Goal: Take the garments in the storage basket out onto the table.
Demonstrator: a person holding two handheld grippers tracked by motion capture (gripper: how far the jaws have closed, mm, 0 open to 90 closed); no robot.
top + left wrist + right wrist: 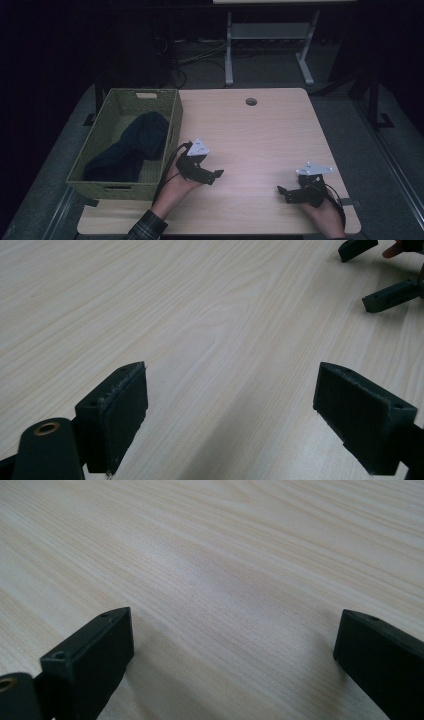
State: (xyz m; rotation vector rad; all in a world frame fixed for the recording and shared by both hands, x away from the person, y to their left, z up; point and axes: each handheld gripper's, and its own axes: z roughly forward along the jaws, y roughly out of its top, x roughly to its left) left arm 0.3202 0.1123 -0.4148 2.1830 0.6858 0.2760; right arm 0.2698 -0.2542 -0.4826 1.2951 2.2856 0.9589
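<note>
From the high view I see a basket (170,131) at the table's (260,135) left edge, dark cloth (131,147) inside. Left tongs (212,177) beside the basket, right tongs (283,194) near the front right corner; both released, empty. Gripper views add wood grain. No writing readable.

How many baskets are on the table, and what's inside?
1. The green woven basket sits at the table's left edge, with dark clothing piled inside. Something smaller may be hidden beneath it.
</note>
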